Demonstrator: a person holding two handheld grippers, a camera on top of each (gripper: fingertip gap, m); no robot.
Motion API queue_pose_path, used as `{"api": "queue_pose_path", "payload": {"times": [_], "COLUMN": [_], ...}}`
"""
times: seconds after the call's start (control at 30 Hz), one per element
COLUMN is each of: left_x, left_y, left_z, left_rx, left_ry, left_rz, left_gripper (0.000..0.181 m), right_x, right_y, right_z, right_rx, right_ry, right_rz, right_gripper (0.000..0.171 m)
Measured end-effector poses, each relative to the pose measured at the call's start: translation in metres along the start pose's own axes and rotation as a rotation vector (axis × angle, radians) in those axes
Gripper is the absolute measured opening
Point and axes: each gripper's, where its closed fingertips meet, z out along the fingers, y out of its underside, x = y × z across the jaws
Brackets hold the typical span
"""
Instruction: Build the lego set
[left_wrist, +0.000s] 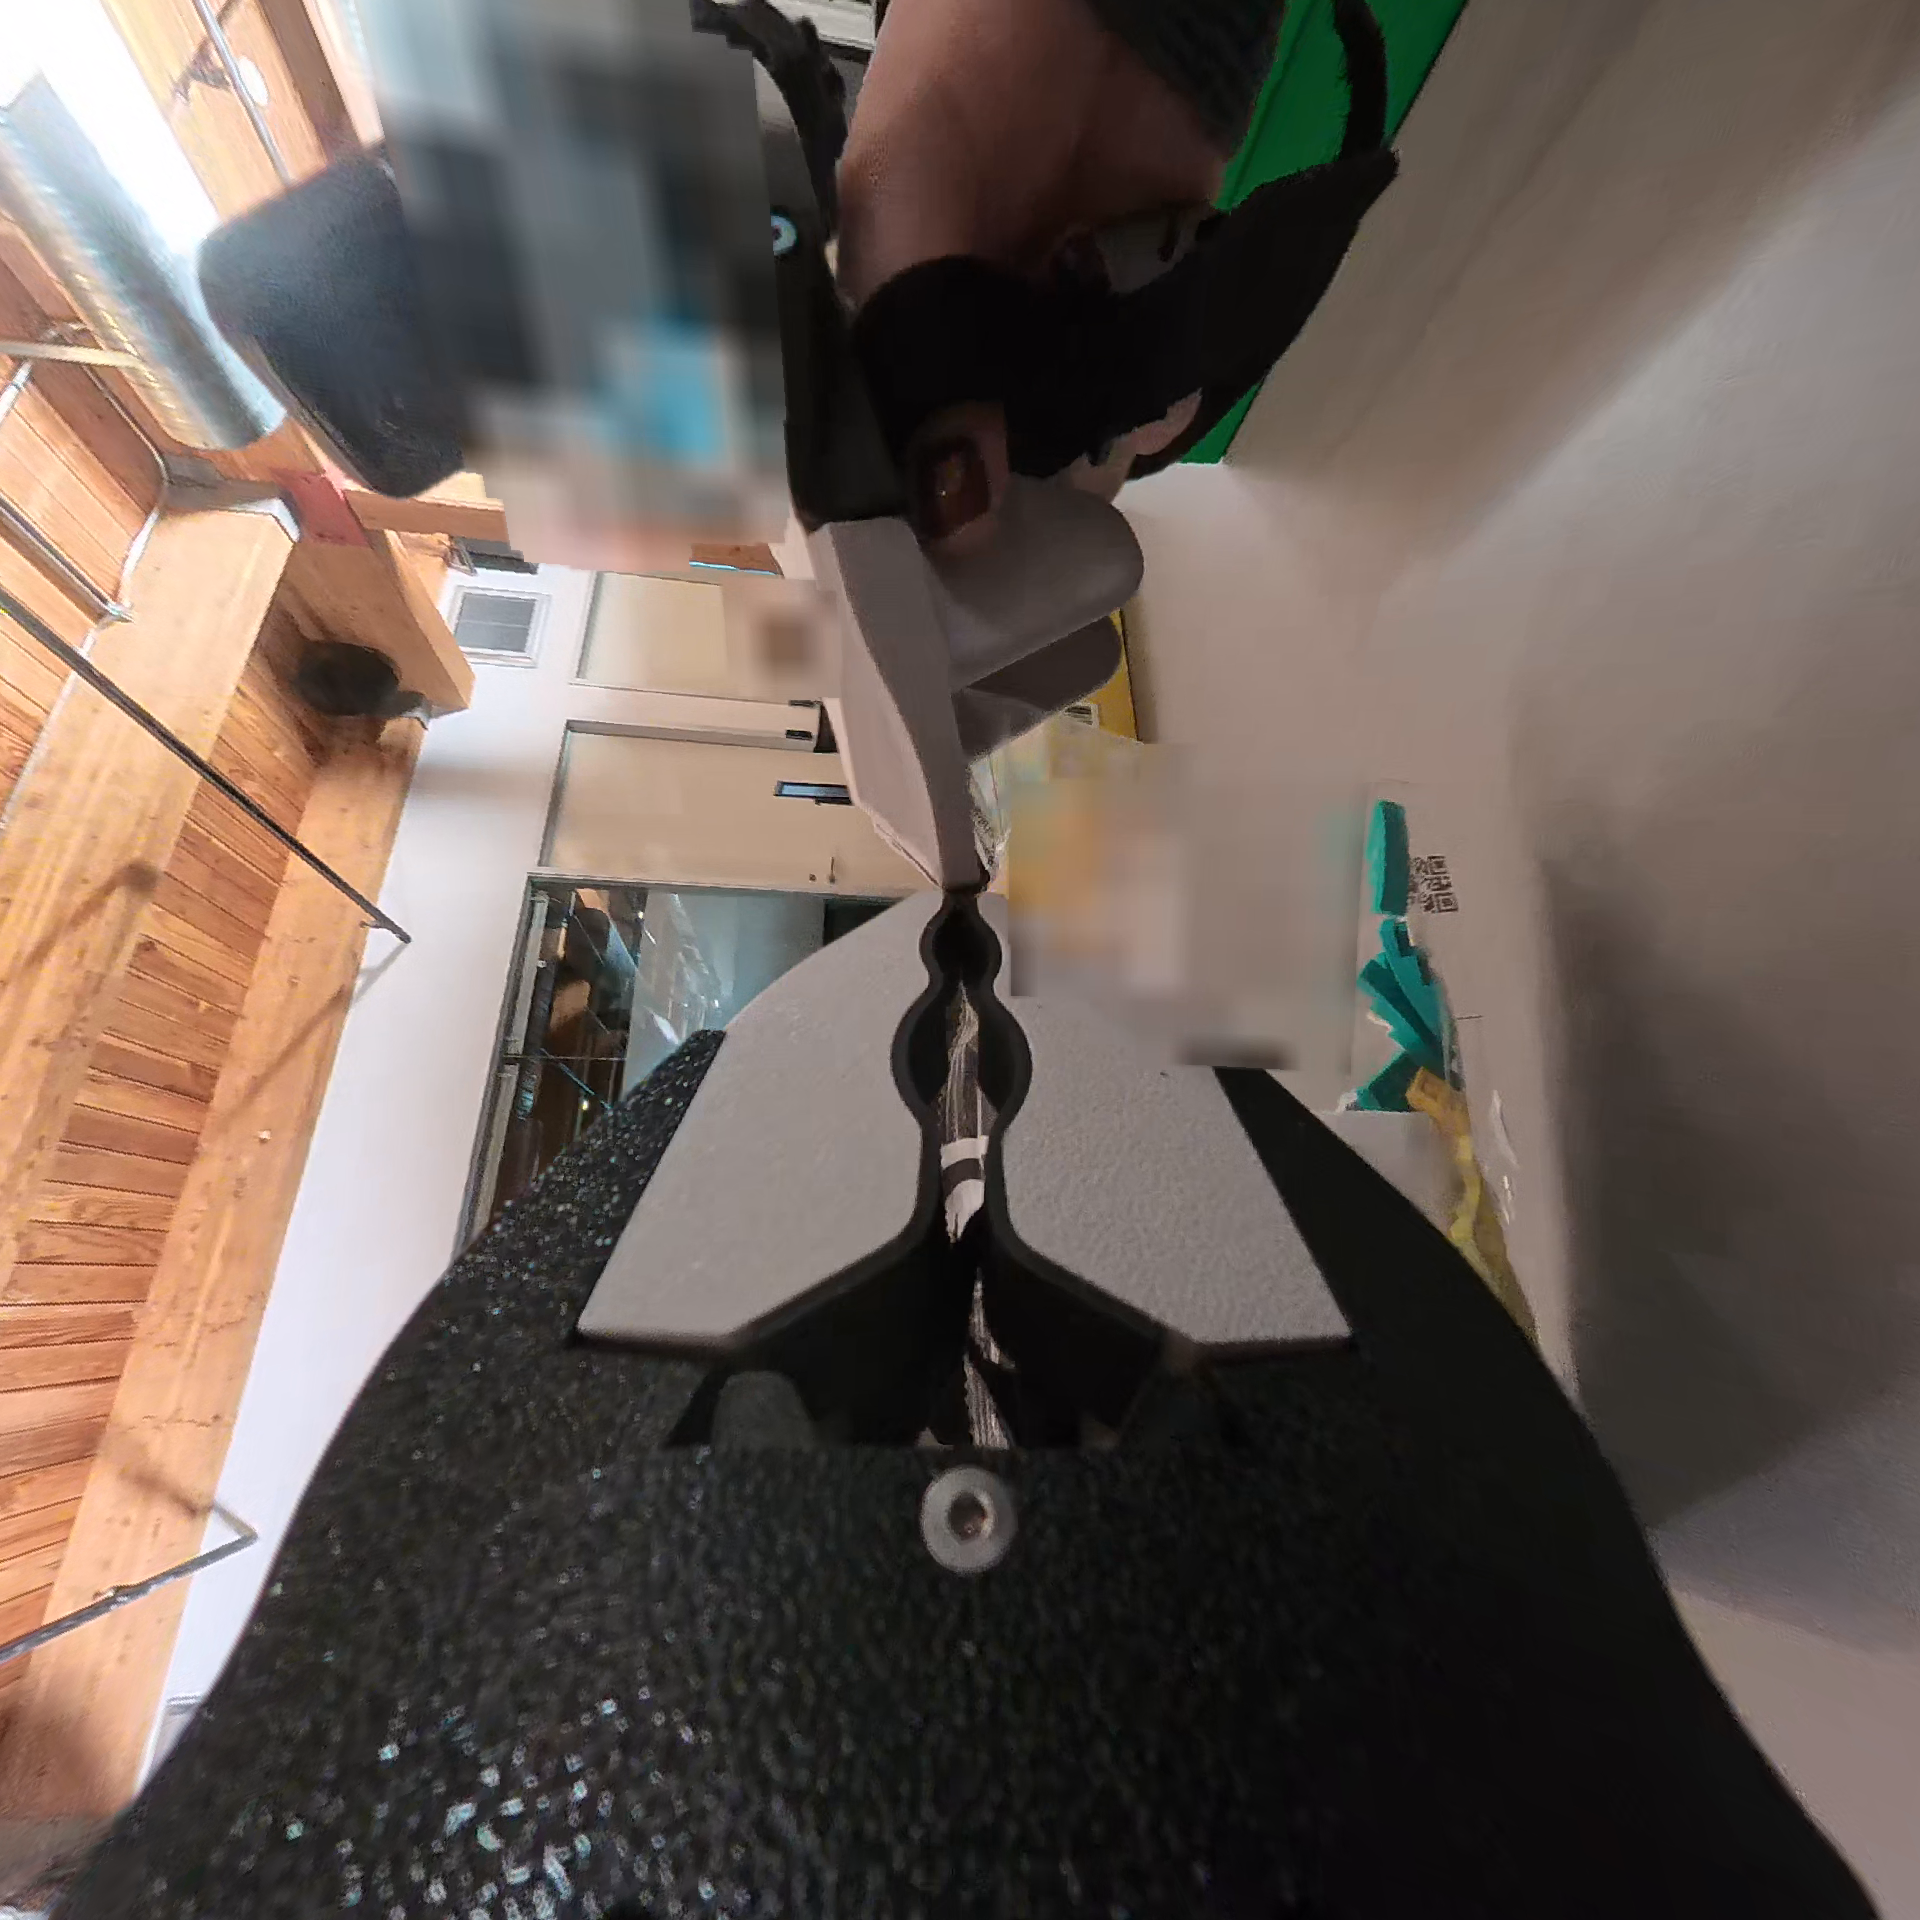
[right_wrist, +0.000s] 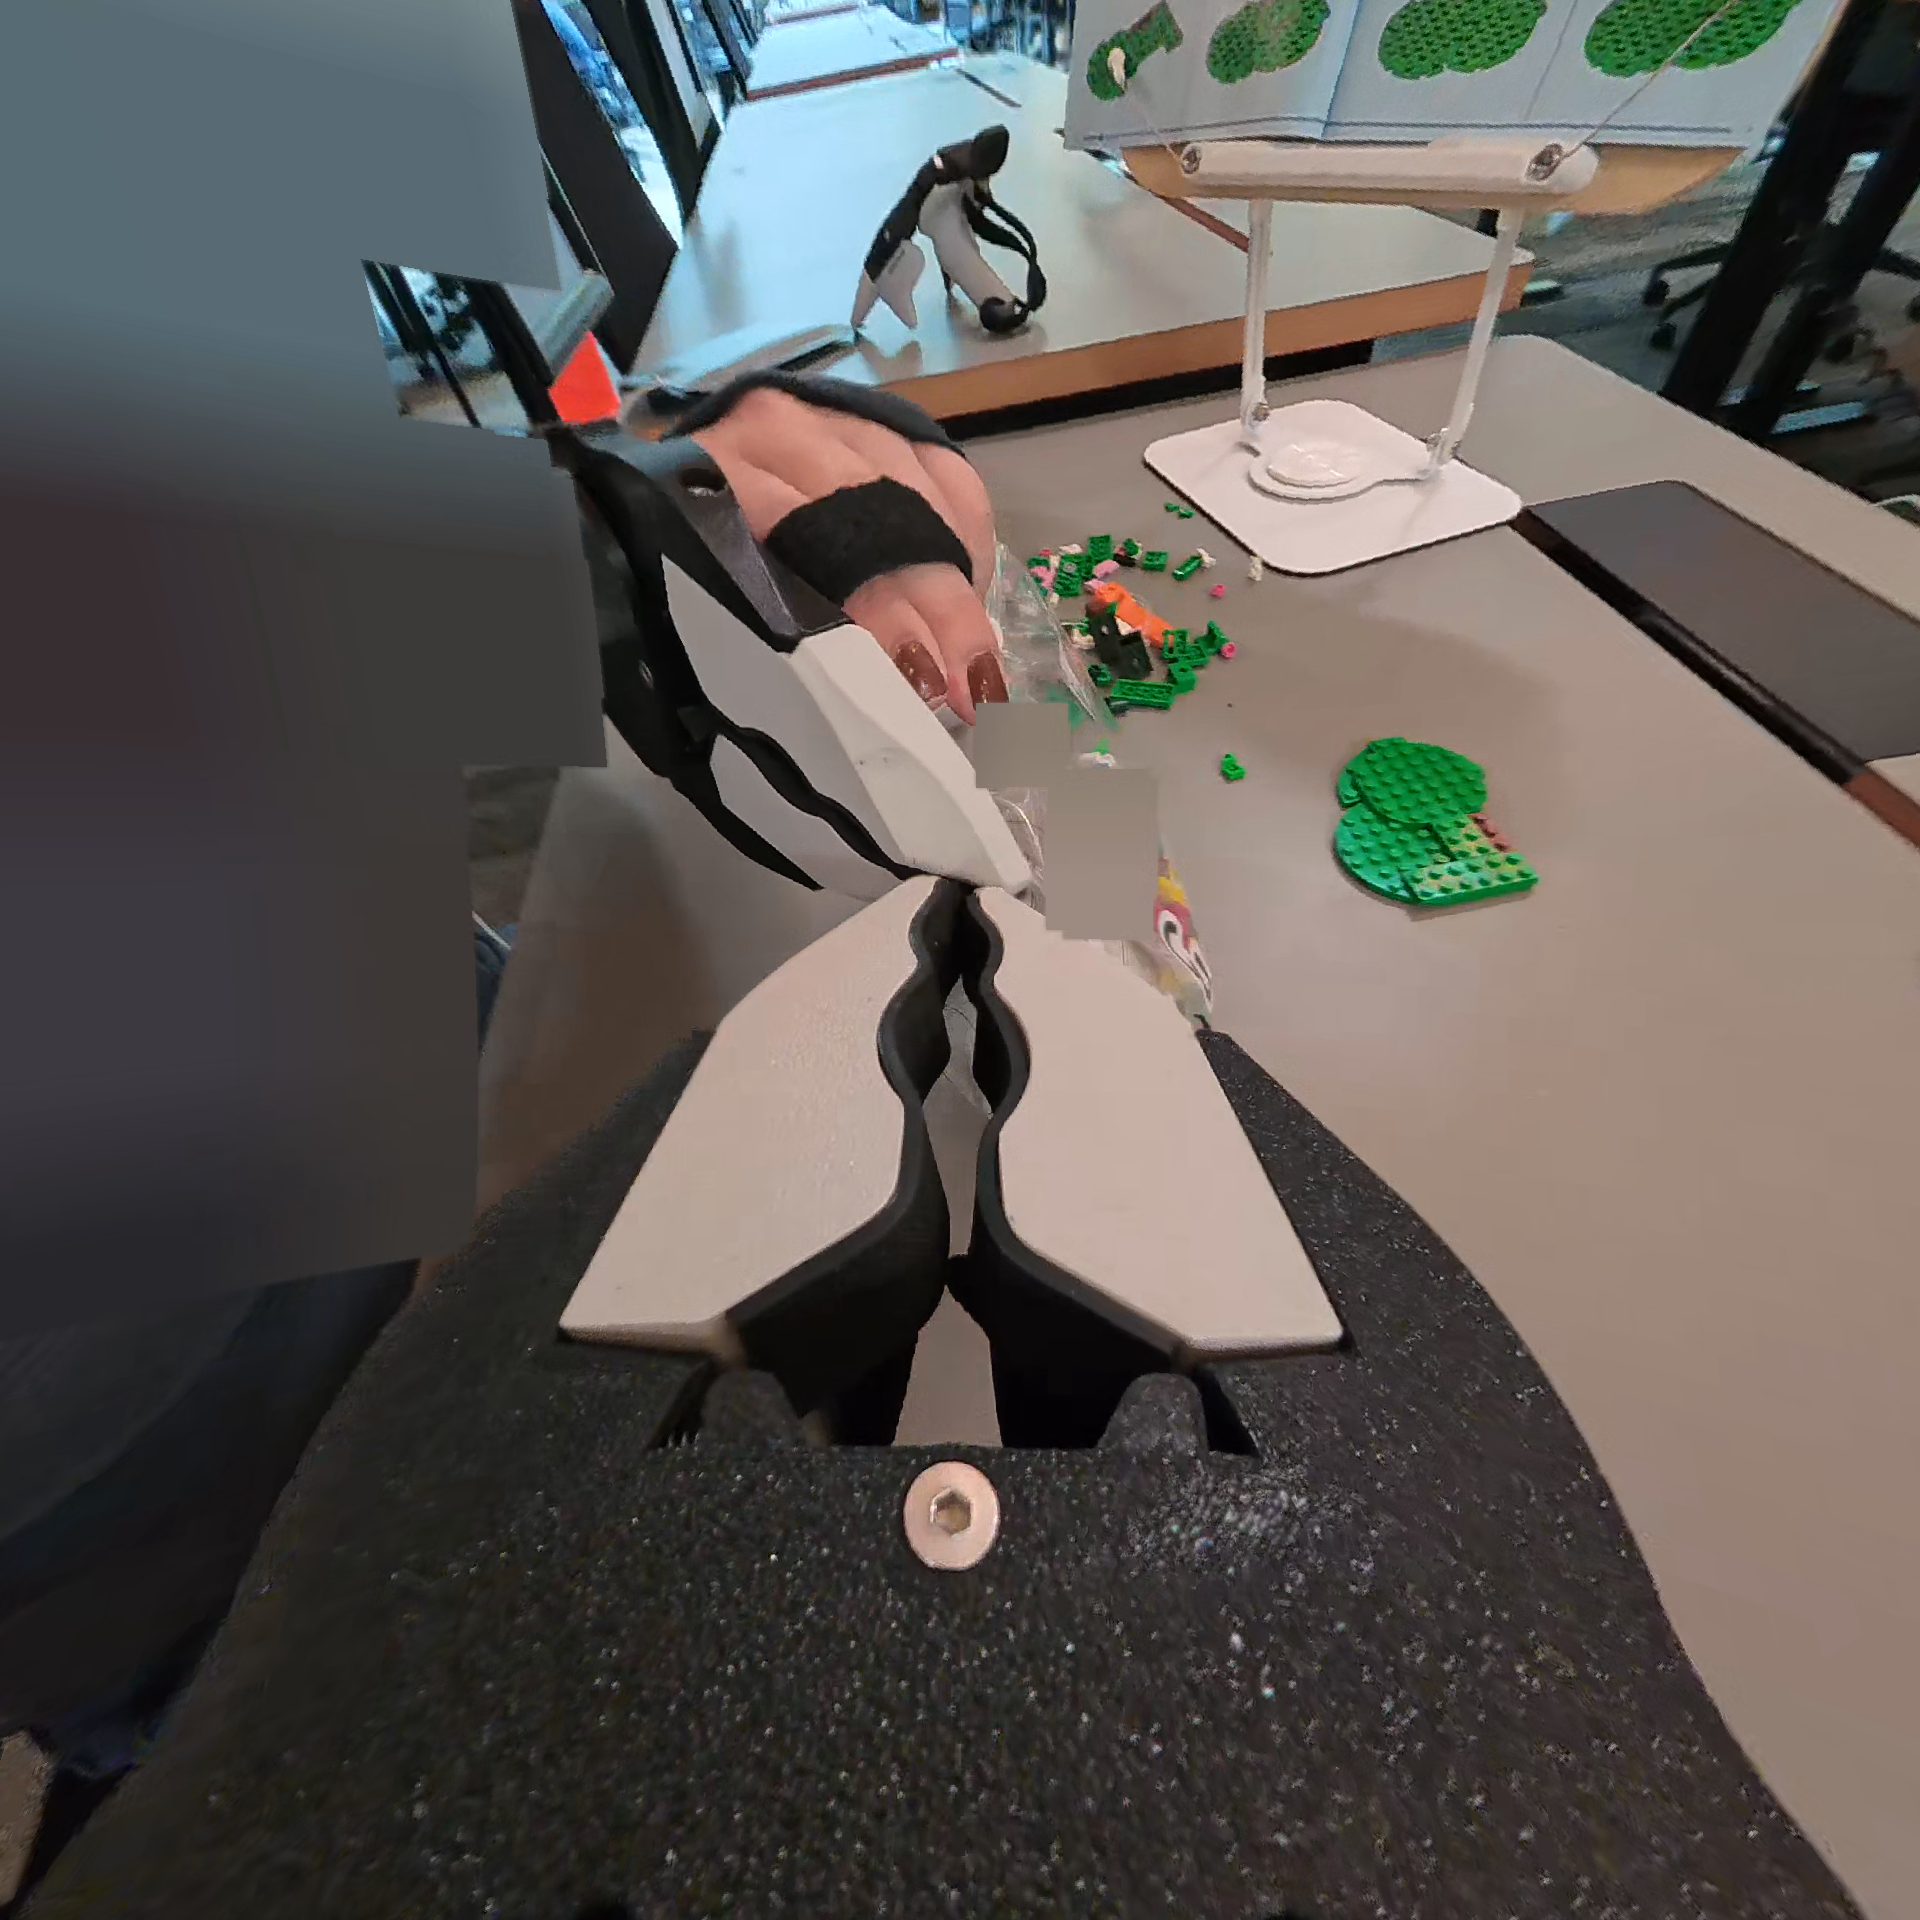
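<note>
Both grippers pinch a clear plastic bag of Lego pieces held above the grey table (right_wrist: 1455, 1143). In the left wrist view my left gripper (left_wrist: 961, 904) is shut on the bag's edge, and the plastic shows between its fingers. The bag (left_wrist: 1403, 987) hangs beyond it with teal and yellow pieces inside. My right gripper (right_wrist: 951, 894) is shut on the bag (right_wrist: 1179, 935) too, tip to tip with the left gripper (right_wrist: 883, 769). A flat assembly of green plates (right_wrist: 1423, 821) lies on the table to the right. A pile of loose green, pink and orange pieces (right_wrist: 1132, 623) lies farther back.
A white stand (right_wrist: 1330, 478) at the back holds an open instruction booklet (right_wrist: 1351, 62). A dark flat pad (right_wrist: 1745, 603) lies at the right edge. Another gripper tool (right_wrist: 956, 239) rests on the far table. The person's body is close on the left.
</note>
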Motion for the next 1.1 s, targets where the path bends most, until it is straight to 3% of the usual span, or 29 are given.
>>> {"api": "queue_pose_path", "payload": {"times": [0.1,0.27,0.47,0.8,1.1], "left_x": [-0.001,0.009,0.017,0.021,0.018], "left_y": [-0.001,0.003,-0.003,0.006,0.016], "left_z": [-0.003,-0.011,-0.009,-0.022,-0.023], "left_rx": [0.006,0.004,0.026,0.003,-0.029], "left_ry": [-0.030,0.000,0.034,0.052,0.051], "left_rz": [0.069,0.050,0.042,-0.020,-0.061], "left_gripper": [0.000,0.000,0.000,0.000,0.000], "right_x": [0.001,0.037,0.054,0.121,0.143], "right_y": [-0.005,-0.013,0.004,0.049,0.083], "right_z": [-0.003,-0.047,-0.052,-0.083,-0.086], "right_rx": [0.068,0.267,0.216,0.080,-0.053], "right_ry": [-0.041,0.009,0.151,0.513,0.680], "right_rz": [0.100,0.321,0.274,0.229,0.161], "right_gripper": [0.000,0.000,0.000,0.000,0.000]}}
